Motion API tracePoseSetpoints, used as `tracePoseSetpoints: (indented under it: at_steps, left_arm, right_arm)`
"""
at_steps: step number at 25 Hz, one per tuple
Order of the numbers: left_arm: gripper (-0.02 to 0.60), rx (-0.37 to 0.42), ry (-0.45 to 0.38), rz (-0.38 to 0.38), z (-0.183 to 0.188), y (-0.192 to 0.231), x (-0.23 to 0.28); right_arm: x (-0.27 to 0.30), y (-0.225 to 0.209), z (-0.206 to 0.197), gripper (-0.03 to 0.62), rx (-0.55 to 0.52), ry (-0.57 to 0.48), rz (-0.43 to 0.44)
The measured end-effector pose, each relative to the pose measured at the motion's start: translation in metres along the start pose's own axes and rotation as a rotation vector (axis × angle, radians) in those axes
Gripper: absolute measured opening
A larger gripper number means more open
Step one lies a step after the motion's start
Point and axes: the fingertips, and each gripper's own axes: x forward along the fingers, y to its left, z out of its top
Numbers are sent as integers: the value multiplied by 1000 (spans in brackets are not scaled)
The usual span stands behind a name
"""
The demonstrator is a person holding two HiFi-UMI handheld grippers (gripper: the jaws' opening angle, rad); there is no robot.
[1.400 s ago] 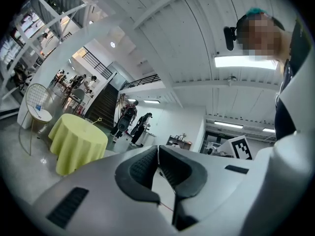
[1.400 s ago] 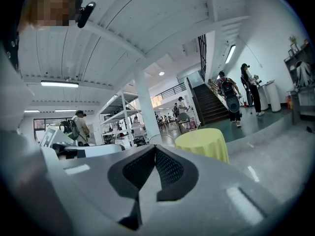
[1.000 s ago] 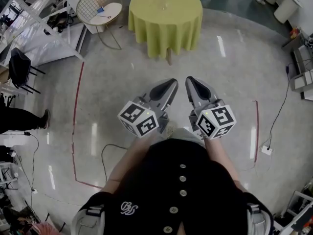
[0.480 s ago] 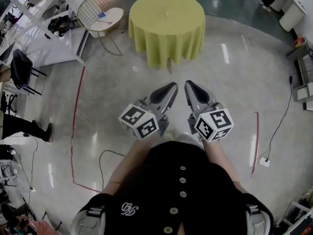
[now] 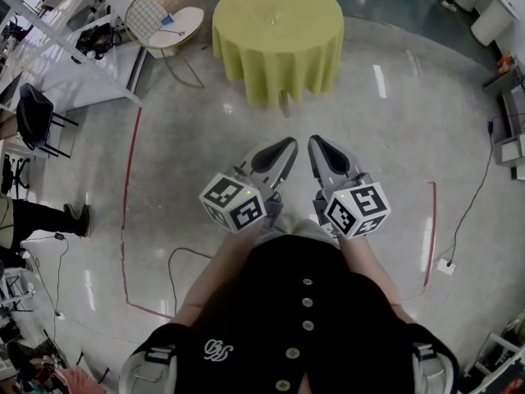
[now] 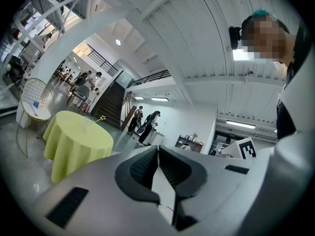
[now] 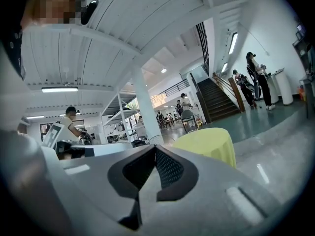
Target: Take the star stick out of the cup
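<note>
**Head view.** Left gripper (image 5: 285, 146) and right gripper (image 5: 317, 144) are held side by side, both pointing to 12 o'clock, with their marker cubes at the near end. Dead ahead at 12, well apart from the tips, is a round table (image 5: 277, 64) under a yellow-green cloth. A small thing sits on its top, too small here for me to name. Only open floor lies between the tips and the table. A wire chair (image 5: 156, 6) stands at 11 o'clock, just beside the table. At 9 o'clock there is a black chair (image 5: 33, 109), and below it a bystander's legs (image 5: 45, 218). A red tape line (image 5: 125, 212) runs along the floor at 9, and another at 3. A cable (image 5: 174, 261) loops at 7 o'clock.

**Left gripper view.** The jaws are together, pads meeting, with nothing between them. The table lies at 9 o'clock of the jaws. The star stick (image 6: 102, 118) stands slanted above the table's top, yellow star uppermost. I cannot make out the cup under it. People (image 6: 146, 127) stand at 12 o'clock near a dark staircase (image 6: 110, 102).

**Right gripper view.** The jaws are closed on each other and hold nothing. The table shows at 2 o'clock, its near side cut off by the gripper body. A white pillar (image 7: 142, 107) stands at 12 o'clock. A person at a desk (image 7: 71, 119) is at 10.
</note>
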Motion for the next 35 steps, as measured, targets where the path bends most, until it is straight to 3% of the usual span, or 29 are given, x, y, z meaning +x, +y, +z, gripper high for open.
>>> tracePoseSetpoints:
  at_steps: [10, 21, 30, 35]
  left_arm:
    - [20, -20, -25, 19, 11, 30, 13]
    - [20, -56, 4, -7, 22, 73, 48]
    - [20, -41, 22, -56, 57, 127, 87]
    - [20, -20, 23, -86, 95, 164, 111]
  right_arm:
    - [25, -19, 1, 2, 7, 11, -2]
    - [71, -51, 4, 2, 20, 38, -45]
    - [139, -77, 26, 2, 22, 6, -78]
    - [186, -92, 50, 2, 11, -16, -102]
